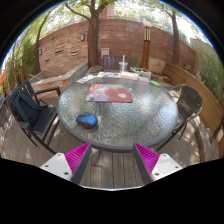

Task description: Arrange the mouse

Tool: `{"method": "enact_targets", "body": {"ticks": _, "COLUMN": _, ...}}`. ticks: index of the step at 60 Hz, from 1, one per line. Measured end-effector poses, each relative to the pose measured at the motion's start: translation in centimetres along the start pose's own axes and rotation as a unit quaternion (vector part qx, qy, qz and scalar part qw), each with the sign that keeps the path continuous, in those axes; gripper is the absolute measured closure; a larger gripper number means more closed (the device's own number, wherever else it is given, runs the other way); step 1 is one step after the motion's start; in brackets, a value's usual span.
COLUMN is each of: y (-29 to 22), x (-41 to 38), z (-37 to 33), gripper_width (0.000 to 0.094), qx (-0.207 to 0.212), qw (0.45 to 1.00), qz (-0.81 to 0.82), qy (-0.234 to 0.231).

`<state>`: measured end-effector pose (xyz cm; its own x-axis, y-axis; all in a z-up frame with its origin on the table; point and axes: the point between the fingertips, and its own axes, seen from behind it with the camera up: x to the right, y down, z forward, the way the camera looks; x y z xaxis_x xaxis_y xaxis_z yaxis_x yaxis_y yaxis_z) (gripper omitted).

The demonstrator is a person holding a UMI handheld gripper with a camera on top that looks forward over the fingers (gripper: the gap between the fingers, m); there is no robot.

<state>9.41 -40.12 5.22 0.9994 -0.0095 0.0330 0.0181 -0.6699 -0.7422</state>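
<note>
On glass table (140,125): mouse (87,120); gripper (112,158) open, empty.

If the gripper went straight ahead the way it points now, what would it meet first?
Probably the near rim of the round glass table, just beyond the open fingers of the gripper. The blue mouse lies off that line, though depth is hard to judge.

A round glass-topped patio table (130,118) stands on wooden decking. On it lie a blue computer mouse (87,120) and a red rectangular mat (110,93).
</note>
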Motion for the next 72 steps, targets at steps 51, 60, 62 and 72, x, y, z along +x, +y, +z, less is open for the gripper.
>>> {"method": "enact_targets", "body": {"ticks": 51, "y": -8.5, "x": -8.9, "z": 19.1, "gripper_width": 0.0512, "qx": 0.005, "qw": 0.998, "qz": -0.056, "qy": -0.034}}
{"method": "enact_targets", "body": {"ticks": 60, "y": -9.0, "x": -10.0, "z": 18.3, "gripper_width": 0.0582, "qx": 0.000, "qw": 0.998, "qz": -0.054, "qy": -0.046}}
{"method": "enact_targets", "body": {"ticks": 62, "y": -9.6, "x": -10.7, "z": 17.6, "gripper_width": 0.0581, "qx": 0.004, "qw": 0.997, "qz": -0.059, "qy": -0.051}}
{"method": "enact_targets", "body": {"ticks": 72, "y": -19.1, "x": -15.1, "z": 12.4, "gripper_width": 0.0582, "qx": 0.083, "qw": 0.988, "qz": -0.066, "qy": -0.109}}
